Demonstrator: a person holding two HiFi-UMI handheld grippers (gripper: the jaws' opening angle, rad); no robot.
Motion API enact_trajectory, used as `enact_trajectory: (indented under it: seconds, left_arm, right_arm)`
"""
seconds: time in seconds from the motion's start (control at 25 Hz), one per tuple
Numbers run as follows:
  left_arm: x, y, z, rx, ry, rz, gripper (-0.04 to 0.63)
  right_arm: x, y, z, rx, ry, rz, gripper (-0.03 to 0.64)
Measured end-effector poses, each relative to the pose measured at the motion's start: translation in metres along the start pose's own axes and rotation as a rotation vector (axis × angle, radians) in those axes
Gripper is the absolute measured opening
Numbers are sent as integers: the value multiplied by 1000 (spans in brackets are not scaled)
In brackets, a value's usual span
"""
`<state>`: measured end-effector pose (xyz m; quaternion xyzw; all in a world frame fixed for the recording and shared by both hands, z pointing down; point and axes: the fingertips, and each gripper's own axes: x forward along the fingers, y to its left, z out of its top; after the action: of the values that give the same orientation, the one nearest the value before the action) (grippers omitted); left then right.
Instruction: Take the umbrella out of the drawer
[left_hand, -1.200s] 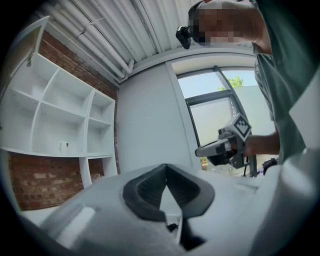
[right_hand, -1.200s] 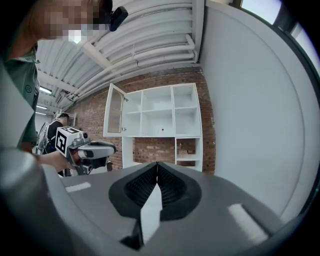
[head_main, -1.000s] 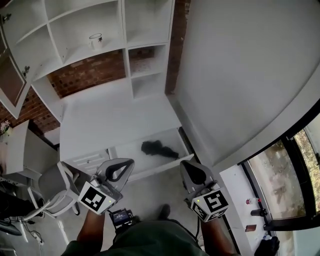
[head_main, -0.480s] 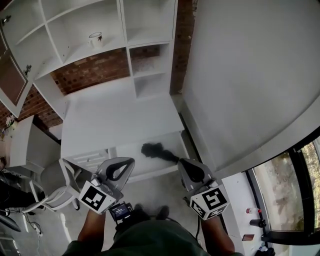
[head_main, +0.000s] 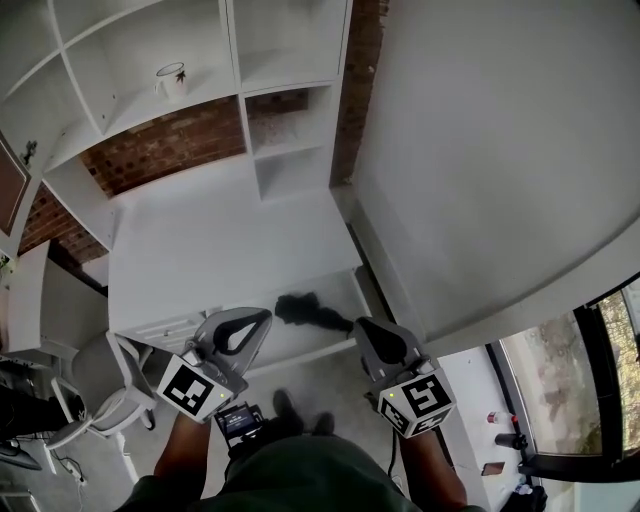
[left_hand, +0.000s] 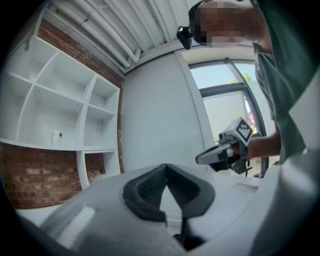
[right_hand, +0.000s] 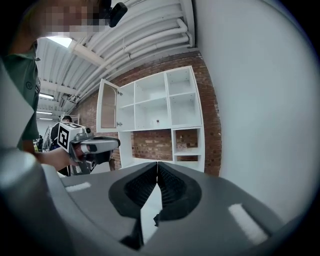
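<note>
Umbrella (head_main: 312, 311): black, folded, lies in the open drawer (head_main: 300, 342) of the white desk (head_main: 220, 250), toward the drawer's right half, its thicker end to the left. Nothing touches it.

L gripper (head_main: 262, 318) sits at the drawer's left part in head view, just left of the umbrella and clear of it. Its own view shows the jaws together at the tips, nothing between them. R gripper (head_main: 362, 325) is by the drawer's right front corner, just right of the umbrella's thin end. Its jaws are also closed tip to tip and empty.

Both grippers are held side by side and about level, noses toward the desk, with the marker cubes nearest the person. The forearms come up from the bottom of frame, L (head_main: 185, 455) and R (head_main: 430, 465).

Behind the desk: white shelf unit (head_main: 150, 40) w/ a mug (head_main: 171, 78), brick wall (head_main: 160, 150) behind.
</note>
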<state>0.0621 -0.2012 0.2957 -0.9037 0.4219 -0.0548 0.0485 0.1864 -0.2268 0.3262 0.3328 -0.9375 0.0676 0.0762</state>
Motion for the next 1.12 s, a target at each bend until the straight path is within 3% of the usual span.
enact_trajectory:
  seconds: [0.64,1.12]
  left_arm:
    - [11,82,-23,-28,-36,-66,0]
    - [10,122,-52,-73,38,49,0]
  right_arm:
    - [83,-10,2,10,33,-82,15]
    - [144,-23,-32,30,120,38,34]
